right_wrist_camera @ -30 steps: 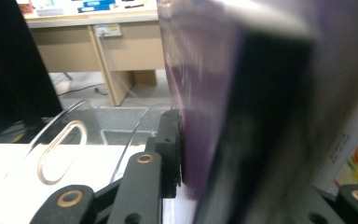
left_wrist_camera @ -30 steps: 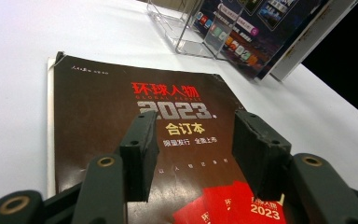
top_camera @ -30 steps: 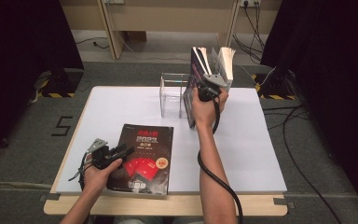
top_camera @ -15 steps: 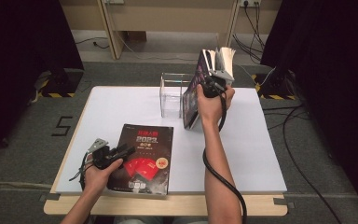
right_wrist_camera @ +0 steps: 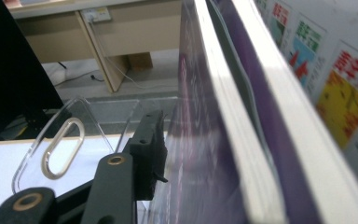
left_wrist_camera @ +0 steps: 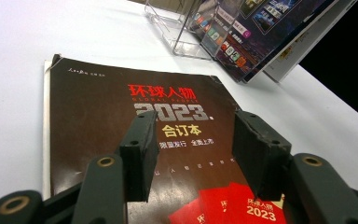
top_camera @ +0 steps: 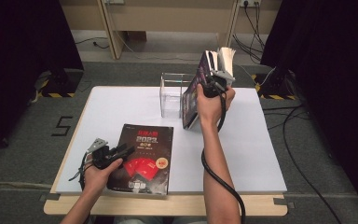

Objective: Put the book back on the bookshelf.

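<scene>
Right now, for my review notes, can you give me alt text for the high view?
A person's right gripper holds purple magazines upright beside a clear acrylic rack at the far side of a white table. The left gripper rests, jaws open, over a dark "2023" magazine lying flat near the front edge.

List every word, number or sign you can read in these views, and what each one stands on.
"环球人物" with "GLOBAL PEOPLE" beneath: dark magazine flat on the table.
"2023": same cover, below the title.
"合订本": same cover, under the number.
"2023": red cards printed on that cover.
"5": floor left of the table.
Small line under "合订本": blurred.
Purple magazines in the clear stand: print too small to read.
</scene>
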Demonstrator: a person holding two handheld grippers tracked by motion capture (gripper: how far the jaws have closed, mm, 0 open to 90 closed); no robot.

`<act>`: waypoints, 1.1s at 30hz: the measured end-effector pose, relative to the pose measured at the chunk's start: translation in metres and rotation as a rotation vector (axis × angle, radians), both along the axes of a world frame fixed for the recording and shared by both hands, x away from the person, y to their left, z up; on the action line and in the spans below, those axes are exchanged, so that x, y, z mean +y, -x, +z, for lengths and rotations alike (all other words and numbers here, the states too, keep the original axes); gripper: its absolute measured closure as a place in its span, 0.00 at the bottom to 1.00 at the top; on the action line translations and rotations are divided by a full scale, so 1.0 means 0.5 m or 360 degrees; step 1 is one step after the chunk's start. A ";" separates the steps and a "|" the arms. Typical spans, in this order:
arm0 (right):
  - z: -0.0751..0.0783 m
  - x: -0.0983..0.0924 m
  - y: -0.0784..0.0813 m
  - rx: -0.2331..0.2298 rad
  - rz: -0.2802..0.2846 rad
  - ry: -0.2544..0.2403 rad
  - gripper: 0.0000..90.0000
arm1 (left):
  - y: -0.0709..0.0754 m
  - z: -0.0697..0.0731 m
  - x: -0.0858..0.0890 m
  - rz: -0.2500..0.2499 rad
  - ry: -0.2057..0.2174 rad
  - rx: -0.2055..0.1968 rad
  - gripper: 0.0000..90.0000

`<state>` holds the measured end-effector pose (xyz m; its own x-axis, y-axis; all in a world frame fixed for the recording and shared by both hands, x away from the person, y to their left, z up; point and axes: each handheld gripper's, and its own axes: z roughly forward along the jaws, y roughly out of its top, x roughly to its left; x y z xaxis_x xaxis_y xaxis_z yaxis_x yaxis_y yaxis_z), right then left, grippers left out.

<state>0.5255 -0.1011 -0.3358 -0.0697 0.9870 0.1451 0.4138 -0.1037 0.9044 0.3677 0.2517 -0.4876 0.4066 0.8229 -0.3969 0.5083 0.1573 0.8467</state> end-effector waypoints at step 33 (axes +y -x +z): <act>-0.079 -0.026 0.103 0.0086 0.0063 -0.0036 0.60 | 0.001 -0.001 -0.006 0.0007 -0.0038 0.0000 0.55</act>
<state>0.4738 -0.1143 -0.3752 -0.1000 0.9800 0.1718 0.4660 -0.1064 0.8784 0.3672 0.2486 -0.4882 0.4028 0.8338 -0.3775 0.5078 0.1395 0.8501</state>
